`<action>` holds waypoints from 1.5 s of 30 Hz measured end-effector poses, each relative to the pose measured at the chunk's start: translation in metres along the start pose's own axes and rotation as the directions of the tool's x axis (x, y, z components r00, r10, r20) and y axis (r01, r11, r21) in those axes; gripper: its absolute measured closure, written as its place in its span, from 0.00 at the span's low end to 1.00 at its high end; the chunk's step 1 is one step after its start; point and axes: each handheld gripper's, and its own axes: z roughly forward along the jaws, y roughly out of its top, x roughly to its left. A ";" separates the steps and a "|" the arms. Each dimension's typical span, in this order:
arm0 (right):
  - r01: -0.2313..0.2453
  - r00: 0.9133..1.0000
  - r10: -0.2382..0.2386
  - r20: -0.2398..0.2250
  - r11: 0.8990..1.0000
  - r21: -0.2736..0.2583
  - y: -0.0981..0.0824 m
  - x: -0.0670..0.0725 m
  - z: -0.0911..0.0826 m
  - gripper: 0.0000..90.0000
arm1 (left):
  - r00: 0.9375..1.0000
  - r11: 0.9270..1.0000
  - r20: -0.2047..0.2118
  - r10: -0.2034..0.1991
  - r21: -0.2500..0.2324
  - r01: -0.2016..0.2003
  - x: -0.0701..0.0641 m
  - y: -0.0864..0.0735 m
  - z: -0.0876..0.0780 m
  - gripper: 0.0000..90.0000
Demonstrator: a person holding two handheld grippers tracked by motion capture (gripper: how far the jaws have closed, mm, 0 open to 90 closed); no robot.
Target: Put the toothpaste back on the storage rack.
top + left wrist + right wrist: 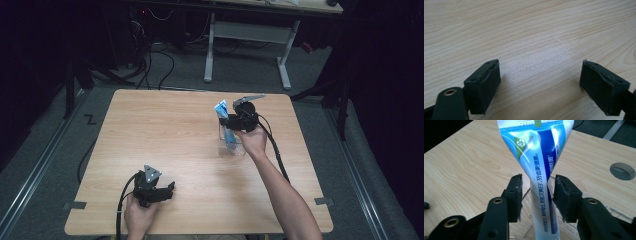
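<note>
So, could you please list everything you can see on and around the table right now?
toothpaste tube: one, blue and white, standing upright in the clear cup, between the right jaws with gaps on both sides.
clear cup: one, transparent, right-centre of the table.
table: one, light wood, with a round grey cable hole.
desk frame: one, white legs, on the floor beyond the table.
left hand-held gripper: black, open, resting near the front edge.
right hand-held gripper: black, open around the tube.
</note>
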 end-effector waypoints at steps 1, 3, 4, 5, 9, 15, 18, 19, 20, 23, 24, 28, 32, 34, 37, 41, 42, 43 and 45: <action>-0.004 1.000 0.004 -0.001 1.000 -0.003 -0.001 -0.001 0.000 0.63 | 1.000 1.000 0.000 0.001 0.000 -0.001 0.000 0.000 0.000 0.19; -0.021 1.000 0.021 0.005 1.000 -0.011 -0.004 -0.003 -0.002 0.61 | 1.000 1.000 0.000 0.001 0.001 -0.001 0.000 0.000 0.000 0.19; -0.028 1.000 0.028 0.006 0.999 -0.020 -0.005 -0.004 -0.003 0.60 | 1.000 1.000 0.000 0.001 0.001 -0.001 0.000 0.000 0.000 0.19; -0.033 0.999 0.033 0.006 0.999 -0.020 -0.005 -0.006 -0.004 0.59 | 1.000 1.000 0.001 0.002 0.002 -0.002 0.000 0.000 0.000 0.19; -0.034 0.999 0.034 0.007 0.999 -0.035 -0.005 -0.008 -0.012 0.58 | 1.000 1.000 0.001 0.003 0.005 -0.003 0.000 0.000 0.000 0.19; -0.027 1.000 0.027 0.016 0.998 -0.051 -0.005 -0.010 -0.022 0.57 | 1.000 1.000 0.000 0.003 0.004 -0.003 0.000 0.000 0.000 0.19; -0.036 0.999 0.037 0.020 0.998 -0.058 -0.007 -0.014 -0.026 0.57 | 1.000 1.000 -0.002 0.003 0.003 -0.003 0.000 0.000 0.000 0.19; -0.037 0.999 0.038 0.024 0.998 -0.055 -0.007 -0.015 -0.028 0.57 | 1.000 1.000 -0.002 0.004 0.003 -0.004 0.000 0.000 0.000 0.19; -0.036 0.999 0.037 0.024 0.998 -0.058 -0.007 -0.015 -0.030 0.57 | 1.000 1.000 -0.002 0.004 0.003 -0.004 0.000 0.000 0.000 0.19; -0.036 0.999 0.038 0.025 0.997 -0.069 -0.008 -0.017 -0.036 0.57 | 1.000 1.000 -0.002 0.004 0.003 -0.004 0.000 0.000 0.000 0.19; -0.037 0.999 0.039 0.027 0.997 -0.074 -0.009 -0.018 -0.038 0.57 | 1.000 1.000 -0.003 0.004 0.003 -0.004 0.000 0.000 0.000 0.19; -0.061 0.997 0.064 0.033 0.995 -0.085 -0.015 -0.025 -0.044 0.57 | 1.000 1.000 -0.003 0.006 0.004 -0.005 -0.001 0.000 0.000 0.19; -0.077 0.996 0.081 0.034 0.993 -0.092 -0.020 -0.030 -0.049 0.57 | 1.000 1.000 -0.004 0.006 0.004 -0.006 -0.001 0.000 0.000 0.19; -0.076 0.996 0.079 0.037 0.993 -0.092 -0.021 -0.031 -0.052 0.57 | 1.000 1.000 -0.004 0.006 0.004 -0.006 -0.001 0.000 0.000 0.19; -0.076 0.996 0.080 0.037 0.992 -0.099 -0.021 -0.033 -0.056 0.57 | 1.000 1.000 -0.004 0.006 0.004 -0.006 -0.001 0.000 0.000 0.19; -0.075 0.996 0.079 0.038 0.992 -0.105 -0.022 -0.033 -0.061 0.57 | 1.000 1.000 -0.004 0.006 0.004 -0.006 -0.001 0.000 0.000 0.19; -0.073 0.996 0.077 0.041 0.992 -0.104 -0.022 -0.033 -0.061 0.57 | 1.000 1.000 -0.004 0.006 0.004 -0.006 -0.001 0.000 0.000 0.19; -0.075 0.996 0.080 0.040 0.992 -0.104 -0.022 -0.034 -0.062 0.57 | 1.000 1.000 -0.004 0.006 0.004 -0.006 -0.001 0.000 0.000 0.19; -0.073 0.996 0.078 0.042 0.992 -0.102 -0.023 -0.034 -0.063 0.57 | 1.000 1.000 -0.004 0.006 0.004 -0.006 -0.001 0.000 0.000 0.19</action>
